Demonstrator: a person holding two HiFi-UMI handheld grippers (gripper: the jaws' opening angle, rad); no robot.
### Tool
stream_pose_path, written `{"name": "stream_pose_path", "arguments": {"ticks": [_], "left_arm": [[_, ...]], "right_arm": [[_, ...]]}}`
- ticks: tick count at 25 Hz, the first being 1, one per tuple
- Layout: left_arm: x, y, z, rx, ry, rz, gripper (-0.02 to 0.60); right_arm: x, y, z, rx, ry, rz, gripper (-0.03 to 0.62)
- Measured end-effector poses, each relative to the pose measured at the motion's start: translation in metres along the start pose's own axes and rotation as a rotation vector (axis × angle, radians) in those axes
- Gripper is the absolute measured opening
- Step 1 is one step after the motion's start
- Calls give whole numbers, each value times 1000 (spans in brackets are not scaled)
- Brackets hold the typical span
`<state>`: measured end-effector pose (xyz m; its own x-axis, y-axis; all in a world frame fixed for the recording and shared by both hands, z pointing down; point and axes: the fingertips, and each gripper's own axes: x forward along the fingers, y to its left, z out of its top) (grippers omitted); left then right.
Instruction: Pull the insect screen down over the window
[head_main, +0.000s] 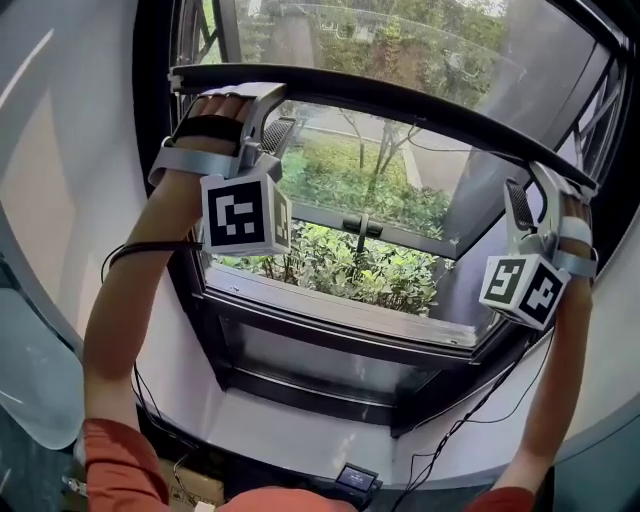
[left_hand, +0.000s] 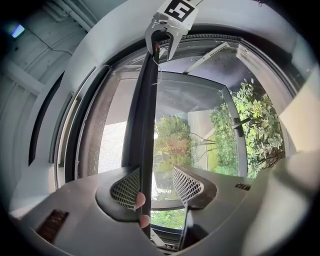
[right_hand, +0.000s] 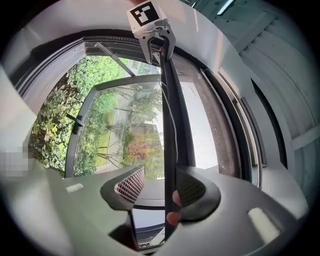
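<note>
A black, slim, straight-edged pull bar of the insect screen (head_main: 400, 105) crossed the upper part of the head view, from upper left down towards the right edge, high in the window opening. Above it the trees looked duller and greyer, as through fine mesh.

Below the bar stood a glazed sash (head_main: 455, 215), swung outward, with a dark handle (head_main: 362, 226) on its lower rail. Leafy green shrubs (head_main: 350, 265) filled the ground beyond it. The black window frame (head_main: 300, 345) ran along the lower middle, stepped in several ledges, and a smooth white wall (head_main: 60, 150) curved around it. Thin dark cables (head_main: 470, 415) hung at lower right, and a small dark device (head_main: 357, 478) sat at the bottom centre.

The left gripper (head_main: 268, 118), grey plastic with grid-textured pads, hooked over the bar at upper left. In its own view its jaws stood apart (left_hand: 156, 180), the bar (left_hand: 142, 125) lying against one pad only, the other well clear, with fingertips (left_hand: 140, 201) beside the bar.

The right gripper (head_main: 535, 200) met the bar at the right edge. Its jaws were likewise spread (right_hand: 161, 186), the bar (right_hand: 170, 125) resting along one pad and apart from the other. Each carried a white cube (head_main: 243, 213) printed with black squares.
</note>
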<state>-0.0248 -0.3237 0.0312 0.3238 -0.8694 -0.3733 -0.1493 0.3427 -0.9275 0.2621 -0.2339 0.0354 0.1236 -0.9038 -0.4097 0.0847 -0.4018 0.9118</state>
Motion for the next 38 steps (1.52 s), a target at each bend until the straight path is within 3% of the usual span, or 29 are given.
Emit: {"name": "stream_pose_path", "arguments": {"ticks": [13, 30, 38], "left_arm": [[-21, -46, -4, 10, 3, -79, 202], [-50, -112, -5, 16, 52, -96, 209], [-53, -122, -5, 9, 54, -154, 209]], "right_arm": [[-21, 40, 6, 37, -2, 46, 201], [-53, 106, 8, 94, 14, 72, 201], [-57, 114, 9, 133, 8, 130, 202]]}}
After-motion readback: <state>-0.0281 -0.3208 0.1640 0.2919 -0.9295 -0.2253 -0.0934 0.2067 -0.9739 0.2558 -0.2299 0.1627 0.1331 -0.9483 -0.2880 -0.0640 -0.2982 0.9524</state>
